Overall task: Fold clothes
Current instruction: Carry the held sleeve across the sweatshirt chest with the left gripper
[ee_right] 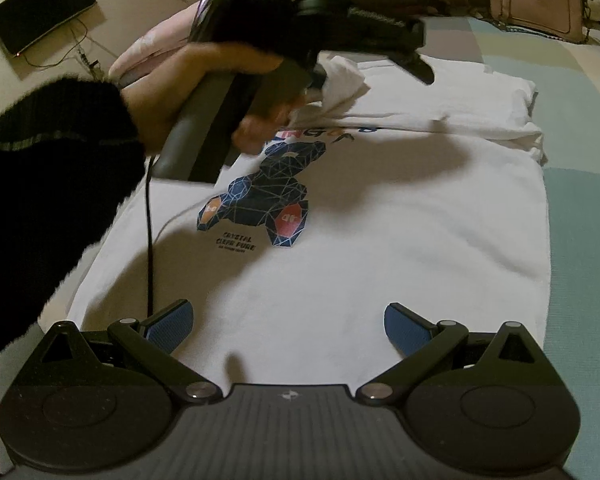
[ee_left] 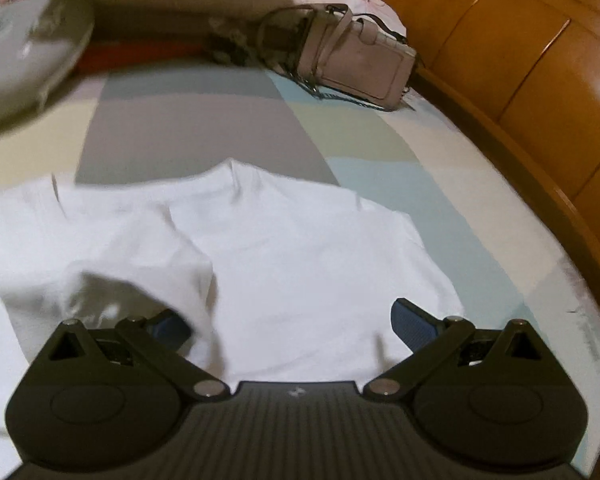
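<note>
A white T-shirt (ee_right: 380,248) with a dark geometric bear print (ee_right: 268,200) lies flat on the bed, its right side folded inward. My right gripper (ee_right: 288,310) is open just above the shirt's near edge, with nothing between its fingers. A hand (ee_right: 180,84) in a black sleeve holds my left gripper (ee_right: 372,76) over the shirt's far part, by a bunched sleeve (ee_right: 344,84). In the left wrist view the left gripper (ee_left: 290,316) is open over the plain white shirt (ee_left: 300,248). A raised fold of sleeve (ee_left: 140,264) drapes over and hides most of its left finger.
A beige handbag (ee_left: 356,60) with a chain strap lies at the head of the bed, also in the right wrist view (ee_right: 536,4). The wooden headboard (ee_left: 520,60) borders the pastel-striped sheet (ee_left: 220,120). A pink pillow (ee_right: 152,48) lies far left. A black cable (ee_right: 150,240) hangs over the shirt.
</note>
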`<state>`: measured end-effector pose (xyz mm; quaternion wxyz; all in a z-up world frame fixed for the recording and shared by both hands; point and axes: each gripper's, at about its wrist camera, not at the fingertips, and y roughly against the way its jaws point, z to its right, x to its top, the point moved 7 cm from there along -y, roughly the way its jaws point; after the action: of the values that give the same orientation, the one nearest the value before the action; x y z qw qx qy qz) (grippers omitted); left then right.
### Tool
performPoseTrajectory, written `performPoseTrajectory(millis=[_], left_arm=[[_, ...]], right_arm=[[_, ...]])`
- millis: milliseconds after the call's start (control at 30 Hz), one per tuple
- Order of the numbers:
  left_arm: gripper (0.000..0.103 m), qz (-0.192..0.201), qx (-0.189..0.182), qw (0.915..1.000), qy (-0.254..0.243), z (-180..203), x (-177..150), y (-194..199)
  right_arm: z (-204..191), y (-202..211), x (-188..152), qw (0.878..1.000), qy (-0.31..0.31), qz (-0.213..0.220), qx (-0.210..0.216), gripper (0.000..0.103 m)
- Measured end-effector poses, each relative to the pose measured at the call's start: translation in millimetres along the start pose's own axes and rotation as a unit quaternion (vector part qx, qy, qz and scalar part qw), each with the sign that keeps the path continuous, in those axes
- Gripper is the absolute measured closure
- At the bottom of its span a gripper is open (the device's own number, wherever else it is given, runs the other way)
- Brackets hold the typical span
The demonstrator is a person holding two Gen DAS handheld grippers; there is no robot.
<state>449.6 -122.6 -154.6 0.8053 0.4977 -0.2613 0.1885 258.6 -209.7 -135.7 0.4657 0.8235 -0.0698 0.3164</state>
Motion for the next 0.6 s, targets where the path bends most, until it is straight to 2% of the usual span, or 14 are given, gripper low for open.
performPoseTrajectory(millis=[133,200,333,433,600], left_arm=[[0.002,-0.001,-0.059,0.9968,0.054,-10.0,-12.0,24.7],[0.002,0.005,-0.069,0.9959,0.058,-15.8,-13.3,43.2],[0.001,0.028,-0.059,0.9962,0.058,-34.2,-8.0,79.6],[0.001,0.042,-0.034,0.9947,0.088,-59.4,-3.5,91.1],[0.001,0.038,-0.021,0.989,0.142,-86.6,-4.3,75.0]], right_arm=[[3.9,0.7,0.8,1.0,-0.008,0.004,-0.003,0.0],[6.2,1.4,1.0,1.0,-0.011,0.006,-0.005,0.0],[8.6,2.8,2.2,1.0,-0.017,0.011,-0.003,0.0],[7.9,2.0,2.1,1.0,-0.017,0.013,-0.004,0.0],[7.2,0.0,1.5,1.0,-0.016,0.01,-0.005,0.0]])
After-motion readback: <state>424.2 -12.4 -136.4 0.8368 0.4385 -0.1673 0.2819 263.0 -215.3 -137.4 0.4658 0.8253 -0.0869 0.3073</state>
